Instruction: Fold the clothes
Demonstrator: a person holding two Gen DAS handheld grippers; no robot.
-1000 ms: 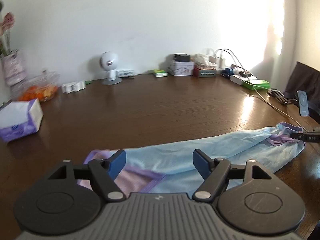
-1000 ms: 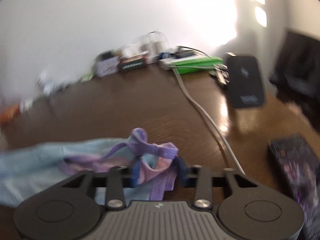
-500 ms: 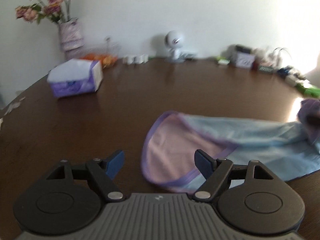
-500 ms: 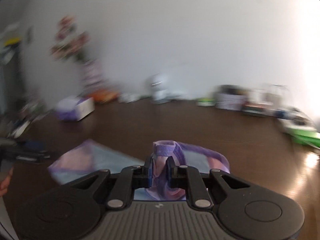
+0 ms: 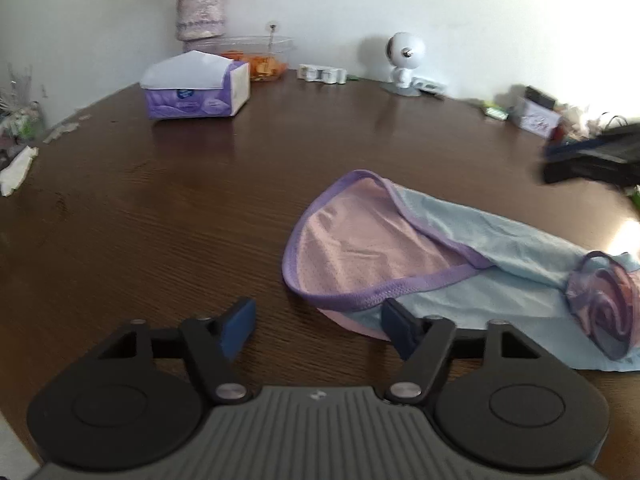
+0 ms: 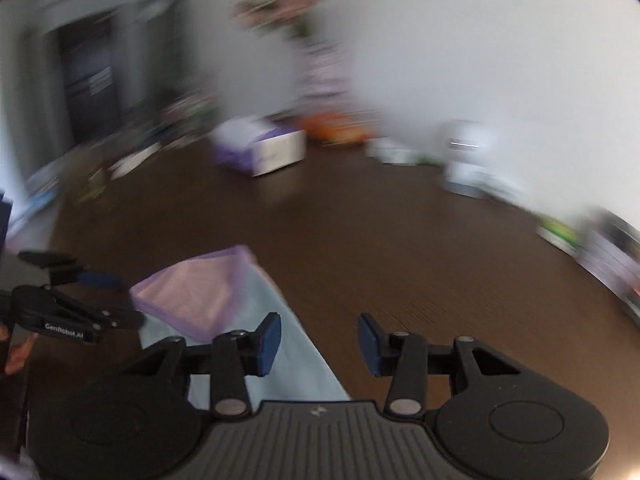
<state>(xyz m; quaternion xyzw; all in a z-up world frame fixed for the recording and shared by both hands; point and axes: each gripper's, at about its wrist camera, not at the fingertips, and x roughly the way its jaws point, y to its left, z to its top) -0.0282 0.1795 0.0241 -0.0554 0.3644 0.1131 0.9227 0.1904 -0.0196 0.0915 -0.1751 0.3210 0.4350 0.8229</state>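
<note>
A light blue garment (image 5: 500,252) with a pink panel and purple trim lies on the dark wooden table (image 5: 200,208). Its right end is bunched into a small roll (image 5: 604,308). My left gripper (image 5: 318,324) is open and empty, just in front of the garment's pink end. My right gripper (image 6: 318,340) is open and empty above the garment (image 6: 224,308) in the blurred right wrist view. The left gripper also shows there at the left edge (image 6: 72,312). The right gripper shows as a dark blur at the right of the left wrist view (image 5: 592,156).
A purple tissue box (image 5: 196,88), a vase of flowers (image 5: 200,12), a bowl of orange food (image 5: 260,60) and a small white camera (image 5: 404,60) stand along the far table edge. Small boxes and cables (image 5: 536,116) lie at the far right. Crumpled paper (image 5: 18,168) lies at the left.
My right gripper has let go of the garment's purple end, opened and swung left. The folded end now lies as a roll on the cloth. My left gripper has shifted left.
</note>
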